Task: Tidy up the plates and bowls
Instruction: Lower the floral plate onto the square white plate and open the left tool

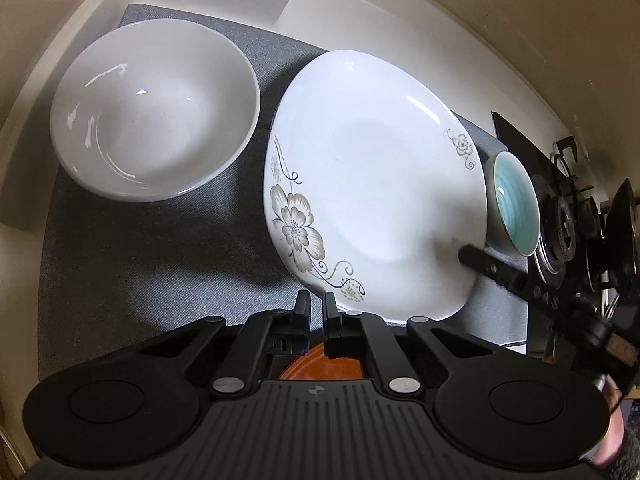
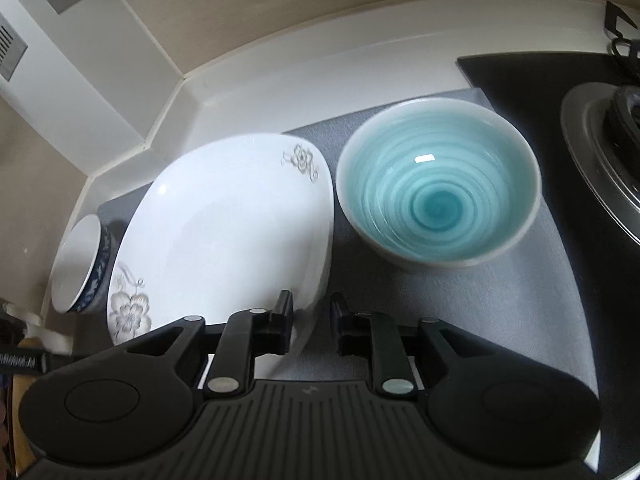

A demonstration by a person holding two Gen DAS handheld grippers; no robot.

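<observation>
A white plate with a grey flower print (image 1: 372,184) hangs tilted over the grey mat (image 1: 140,264). Its near rim runs into the narrow gap of my left gripper (image 1: 317,307), which is shut on it. In the right wrist view the same plate (image 2: 224,232) has its edge between the fingers of my right gripper (image 2: 312,306), which stands open with a gap beside the rim. A teal bowl (image 2: 438,196) sits upright just right of the plate. A white bowl (image 1: 156,112) stands at the left of the mat. An orange plate (image 1: 324,364) shows under the left gripper.
The stove (image 2: 600,152) with its black glass top borders the mat on the right. A white counter ledge (image 2: 280,76) and the beige wall close off the back. The white bowl's blue-patterned outside (image 2: 102,264) is close to the plate's left edge.
</observation>
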